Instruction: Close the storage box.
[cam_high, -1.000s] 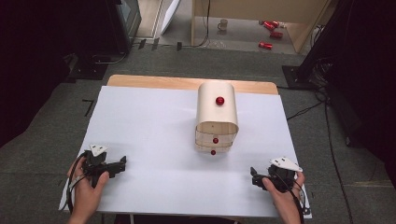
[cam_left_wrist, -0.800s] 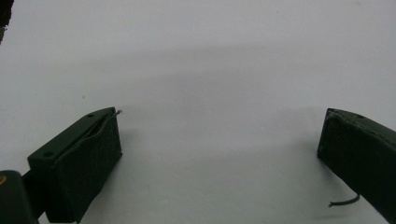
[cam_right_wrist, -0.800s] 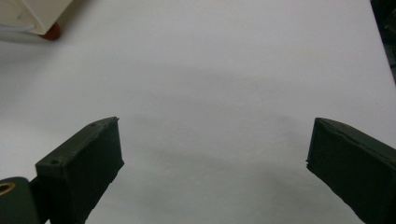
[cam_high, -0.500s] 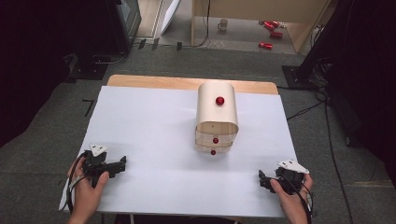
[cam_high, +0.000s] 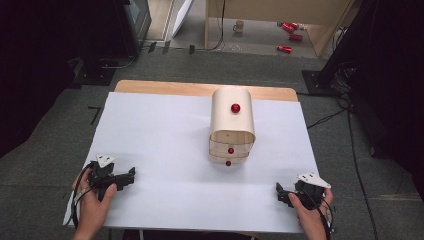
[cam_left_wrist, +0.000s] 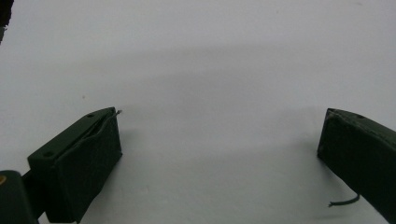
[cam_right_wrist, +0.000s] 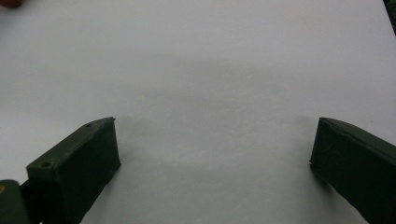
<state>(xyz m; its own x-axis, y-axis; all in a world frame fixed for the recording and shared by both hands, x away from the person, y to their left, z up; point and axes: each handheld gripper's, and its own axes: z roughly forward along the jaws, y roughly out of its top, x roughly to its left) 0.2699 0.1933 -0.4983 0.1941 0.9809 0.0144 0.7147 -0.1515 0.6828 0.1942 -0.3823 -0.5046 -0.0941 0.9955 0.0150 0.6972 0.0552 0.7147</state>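
Both grippers are sitting low at the near edge of the white table (cam_high: 165, 135), one at each corner. The left gripper (cam_high: 129, 175) is resting in the person's left hand (cam_high: 92, 200) near the front left, and in the left gripper view its jaws are standing wide apart with nothing but bare white surface between them. A loose thread is curling off the pad on the right side of that view.

Over on the other side, the right gripper (cam_high: 279, 191) is lying in the right hand (cam_high: 310, 210) by the front right corner. The right gripper view is showing its jaws spread wide too, gripping nothing.

The wooden cabinet (cam_high: 231, 122) is standing toward the far middle of the table, well apart from both grippers. A red knob (cam_high: 235, 107) is showing on its curved top, and two smaller red knobs (cam_high: 230, 150) are marking its front drawers.
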